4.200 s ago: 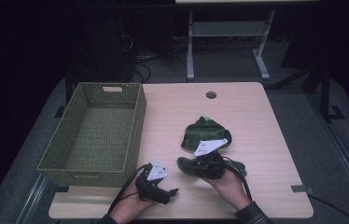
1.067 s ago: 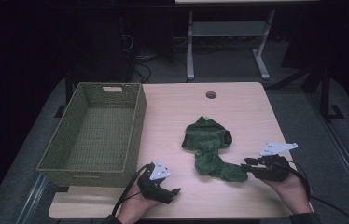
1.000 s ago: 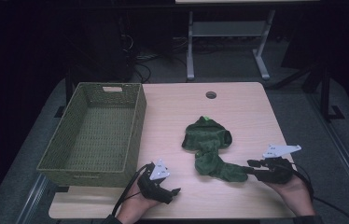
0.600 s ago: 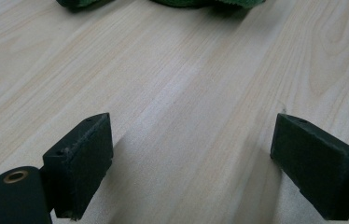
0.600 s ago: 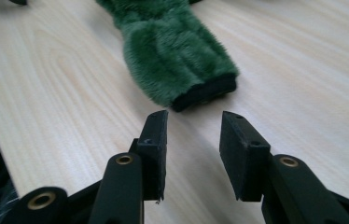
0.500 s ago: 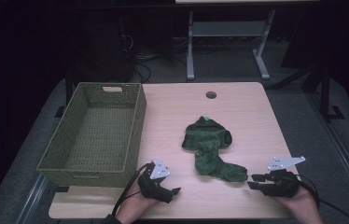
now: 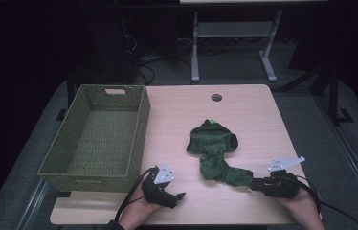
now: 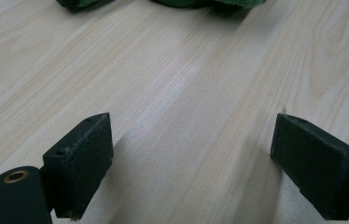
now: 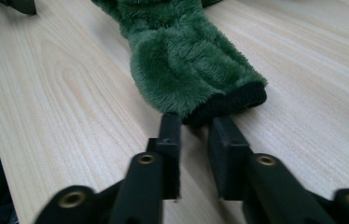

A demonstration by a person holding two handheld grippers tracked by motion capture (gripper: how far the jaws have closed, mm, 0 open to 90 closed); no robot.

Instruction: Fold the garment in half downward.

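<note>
So the green fuzzy garment (image 7: 218,153) is lying on the wooden table (image 7: 244,100), right of centre in the high view. It's bunched up at the top, around the middle of the frame, and from there a sleeve (image 9: 186,60) stretches down and to the right, so the long axis runs diagonally from upper left to lower right. The sleeve ends in a black cuff (image 9: 228,106) that points straight at the right gripper (image 7: 258,183) in the lower right of the frame.

In the right gripper view the jaws are nearly together, with just a narrow gap. The cuff edge sits right at their tips, but I honestly can't tell if they're pinching it or only touching.

The left gripper (image 7: 179,196) is low in the frame, left of the sleeve and well apart from it. Its jaws are spread wide over bare wood. The woven basket (image 7: 139,120) is at the left.
</note>
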